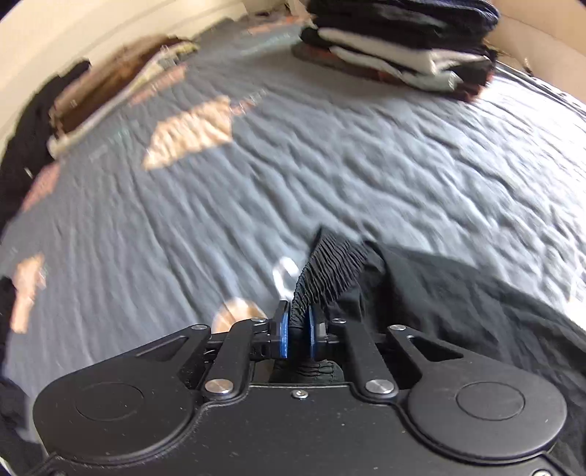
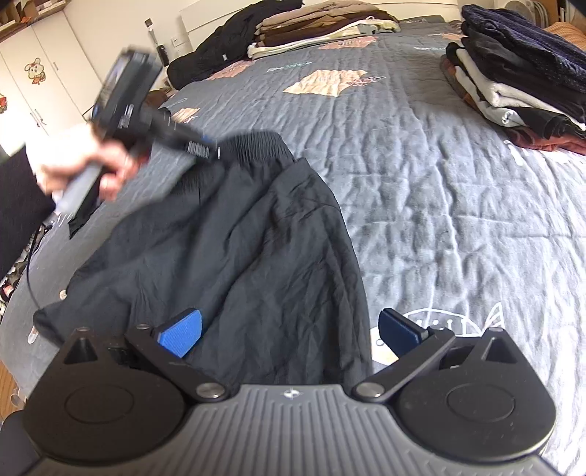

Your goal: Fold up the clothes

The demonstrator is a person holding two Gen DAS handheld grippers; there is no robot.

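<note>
A pair of black trousers point(image 2: 234, 249) lies crumpled on the grey quilted bed point(image 2: 439, 219). My left gripper point(image 1: 297, 329) is shut on their gathered elastic waistband point(image 1: 329, 271) and holds it lifted; the rest of the cloth point(image 1: 457, 311) hangs to its right. In the right wrist view the left gripper point(image 2: 210, 148) shows blurred at the upper left, pinching the waistband point(image 2: 256, 144). My right gripper point(image 2: 289, 329) is open and empty, its blue pads point(image 2: 181, 335) spread over the lower end of the trousers.
A stack of folded dark and white clothes point(image 2: 520, 80) sits at the far right of the bed, also in the left wrist view point(image 1: 399, 44). Another pile of brown and black clothes point(image 2: 307, 29) lies at the far edge. White cupboards point(image 2: 40, 84) stand at the left.
</note>
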